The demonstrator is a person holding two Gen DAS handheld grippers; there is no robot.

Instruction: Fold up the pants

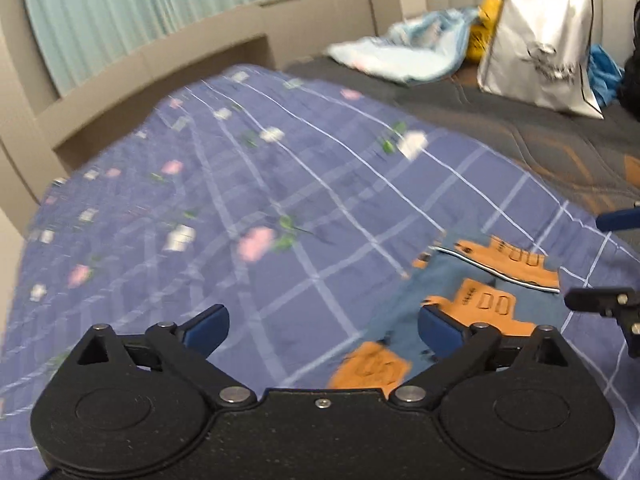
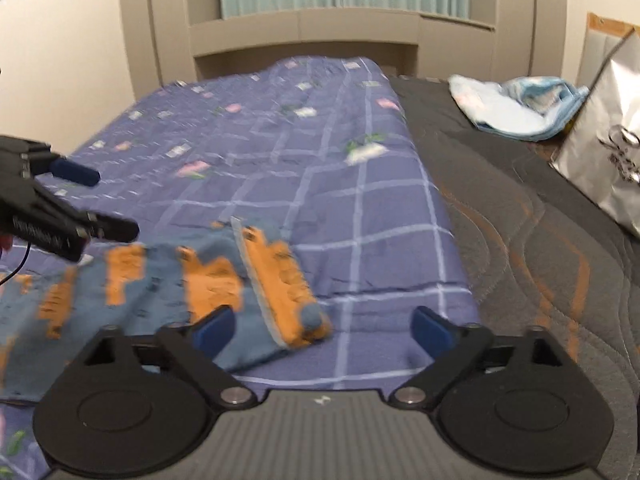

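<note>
Both tools stand wide with nothing between the pads: the left gripper (image 1: 322, 330) hangs over the quilt (image 1: 248, 184) with the pants (image 1: 472, 308) just past its right finger, and the right gripper (image 2: 324, 330) has the pants (image 2: 160, 284) under its left finger and bare quilt (image 2: 360, 208) under the rest.

The pants, blue with orange blocks, lie loose on the quilt near its right edge, close to where the grey mattress (image 2: 540, 240) begins. One end is turned back on itself, so a fold seems laid and let go. By my reading the step in hand is the release between folds. The next move calls for both grippers to find fresh edges of the cloth, pinch them level and carry them over together, keeping the layers from sliding.

The right view shows the turned-over end with its pale band and the garment's spread toward the left gripper (image 2: 116, 208); the left view shows only a corner of the pants. The left view alone shows the silver bag (image 1: 540, 52) whole, standing on the mattress (image 1: 480, 120) beside a yellow thing (image 1: 484, 28).
</note>
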